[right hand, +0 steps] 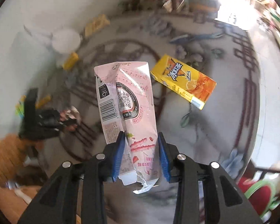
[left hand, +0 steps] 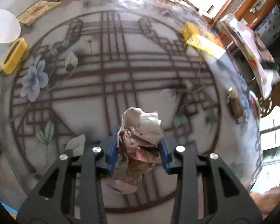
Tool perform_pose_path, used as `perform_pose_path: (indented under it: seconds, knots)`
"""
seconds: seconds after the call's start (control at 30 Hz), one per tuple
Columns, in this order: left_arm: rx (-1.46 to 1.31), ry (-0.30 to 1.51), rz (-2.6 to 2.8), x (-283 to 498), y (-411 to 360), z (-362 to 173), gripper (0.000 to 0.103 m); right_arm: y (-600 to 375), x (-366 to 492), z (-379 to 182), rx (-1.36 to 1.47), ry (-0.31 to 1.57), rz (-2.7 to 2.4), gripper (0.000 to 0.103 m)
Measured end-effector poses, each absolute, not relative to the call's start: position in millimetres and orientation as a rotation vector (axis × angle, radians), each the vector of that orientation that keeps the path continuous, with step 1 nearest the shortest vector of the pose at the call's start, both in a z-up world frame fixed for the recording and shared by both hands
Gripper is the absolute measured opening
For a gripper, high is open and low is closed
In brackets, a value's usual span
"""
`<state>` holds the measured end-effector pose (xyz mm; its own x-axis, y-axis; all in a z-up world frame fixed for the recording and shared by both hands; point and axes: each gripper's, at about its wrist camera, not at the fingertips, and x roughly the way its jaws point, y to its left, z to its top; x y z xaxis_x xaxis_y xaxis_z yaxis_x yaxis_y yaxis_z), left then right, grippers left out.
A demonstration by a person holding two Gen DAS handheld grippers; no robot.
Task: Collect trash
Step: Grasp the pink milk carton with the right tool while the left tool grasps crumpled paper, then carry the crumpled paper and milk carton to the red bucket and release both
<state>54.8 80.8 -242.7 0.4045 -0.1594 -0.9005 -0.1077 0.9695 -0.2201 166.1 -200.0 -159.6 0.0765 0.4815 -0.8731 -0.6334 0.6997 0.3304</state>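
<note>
A crumpled wad of paper and wrapper (left hand: 141, 130) sits between the blue pads of my left gripper (left hand: 139, 151), which is shut on it just above the patterned round table (left hand: 121, 71). My right gripper (right hand: 141, 155) is shut on a flattened pink milk carton (right hand: 125, 97), held up off the table. A yellow lemon tea carton (right hand: 184, 82) lies on the table beyond and to the right of the pink one. The left wrist view has the yellow carton (left hand: 203, 41) at far right. In the right wrist view, the left gripper (right hand: 43, 119) shows blurred at left.
A yellow holder (left hand: 14, 56), a white round lid or bowl (left hand: 3, 26) and a tan booklet (left hand: 37, 12) sit at the table's far left. A brown stub (left hand: 235, 104) lies near the right edge. Chairs and cluttered furniture surround the table.
</note>
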Motion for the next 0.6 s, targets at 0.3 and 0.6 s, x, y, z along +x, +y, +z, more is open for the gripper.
perform_pose_path:
  seconds: [0.3, 0.6]
  knots:
    - [-0.271, 0.957, -0.05, 57.3, 7.0, -166.5, 0.034, -232.4, 95.0, -126.1, 0.03, 1.08, 0.617, 0.034]
    - [-0.237, 0.913, -0.063, 67.7, -53.4, -123.8, 0.034, -282.9, 57.5, -114.0, 0.129, 1.021, 0.471, 0.035]
